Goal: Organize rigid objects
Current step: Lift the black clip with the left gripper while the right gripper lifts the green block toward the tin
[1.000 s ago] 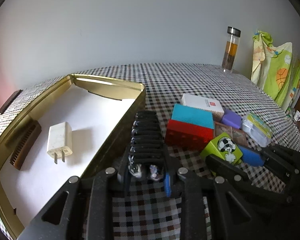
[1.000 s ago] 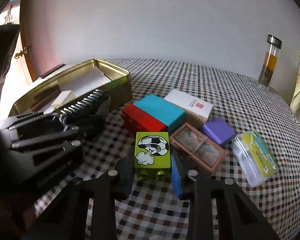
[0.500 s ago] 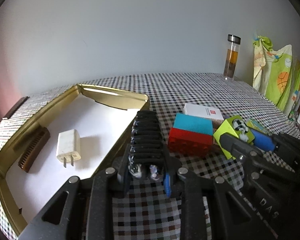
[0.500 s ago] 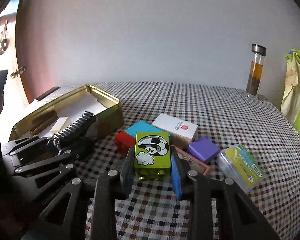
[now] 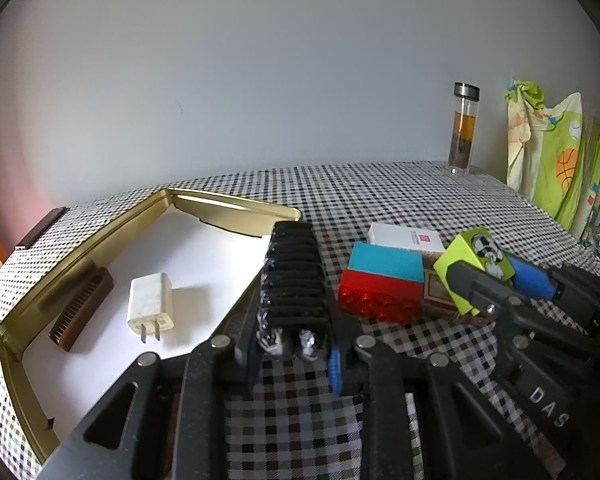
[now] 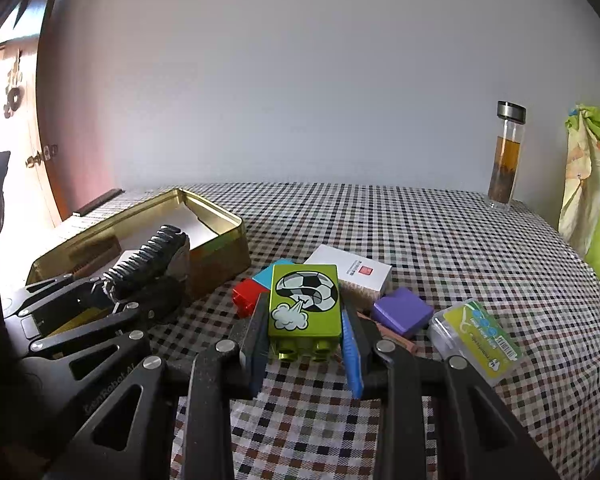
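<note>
**Two grippers, each clamped on an object above the checked cloth**

Two items are held. The right gripper (image 6: 305,354) is clenched on a lime-green toy brick (image 6: 304,306) with a football print, low centre of the right wrist view, its studs toward the camera and its sides pressed by the blue pads. In the left wrist view the same brick (image 5: 474,258) sits tilted at right of centre.

The left gripper (image 5: 294,360) is clenched on a black ribbed clip-like object (image 5: 294,280), centre of its own frame, which runs away from the camera beside the right wall of a gold tin (image 5: 80,236). What the object is exactly, I cannot tell.

Inside the tin, left of frame: a white plug adapter (image 5: 150,304) and a brown comb (image 5: 82,308), apart, on a white lining.

On the cloth between the grippers: a red brick (image 5: 380,300) with a turquoise brick (image 5: 386,262) on top, a white box (image 5: 406,238) behind them. In the right view, a purple block (image 6: 402,312) and a clear case with yellow-green label (image 6: 476,338) lie lower right.

Upper right: a glass bottle of amber liquid (image 5: 465,128) stands upright on the checked tablecloth (image 5: 380,192).
</note>
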A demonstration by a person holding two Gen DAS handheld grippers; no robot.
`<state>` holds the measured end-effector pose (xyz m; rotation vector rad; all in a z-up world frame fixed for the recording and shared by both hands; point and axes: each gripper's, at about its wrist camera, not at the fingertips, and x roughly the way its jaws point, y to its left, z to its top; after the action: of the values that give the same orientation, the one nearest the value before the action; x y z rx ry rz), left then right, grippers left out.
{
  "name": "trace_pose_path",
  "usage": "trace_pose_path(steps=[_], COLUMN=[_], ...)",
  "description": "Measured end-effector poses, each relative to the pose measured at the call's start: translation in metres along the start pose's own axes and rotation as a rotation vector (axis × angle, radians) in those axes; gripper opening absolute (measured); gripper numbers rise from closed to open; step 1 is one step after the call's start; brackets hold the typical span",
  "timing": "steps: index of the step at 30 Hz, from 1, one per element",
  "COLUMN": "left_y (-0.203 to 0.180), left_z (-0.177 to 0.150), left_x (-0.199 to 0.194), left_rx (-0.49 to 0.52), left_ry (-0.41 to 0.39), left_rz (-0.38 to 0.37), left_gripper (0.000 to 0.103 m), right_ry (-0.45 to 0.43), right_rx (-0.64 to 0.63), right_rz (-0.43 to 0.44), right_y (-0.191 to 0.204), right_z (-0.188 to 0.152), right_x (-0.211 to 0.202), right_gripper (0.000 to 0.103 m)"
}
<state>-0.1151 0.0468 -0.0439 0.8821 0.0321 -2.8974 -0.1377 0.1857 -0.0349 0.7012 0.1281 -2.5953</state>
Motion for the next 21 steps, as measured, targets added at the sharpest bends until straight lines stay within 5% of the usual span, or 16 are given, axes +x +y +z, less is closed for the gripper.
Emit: trace_pose_path(steps=[21], left_y=[0.012], left_z=[-0.003], left_x=[-0.023], left_rx=[-0.041], left_ry=[-0.132], left_rz=[0.018], left_gripper=[0.024], right_ry=[-0.157], right_rx=[0.035], right_rz=[0.03], right_y=[0.0], right_z=[0.0], right_x=[-0.022], right_gripper=[0.034])
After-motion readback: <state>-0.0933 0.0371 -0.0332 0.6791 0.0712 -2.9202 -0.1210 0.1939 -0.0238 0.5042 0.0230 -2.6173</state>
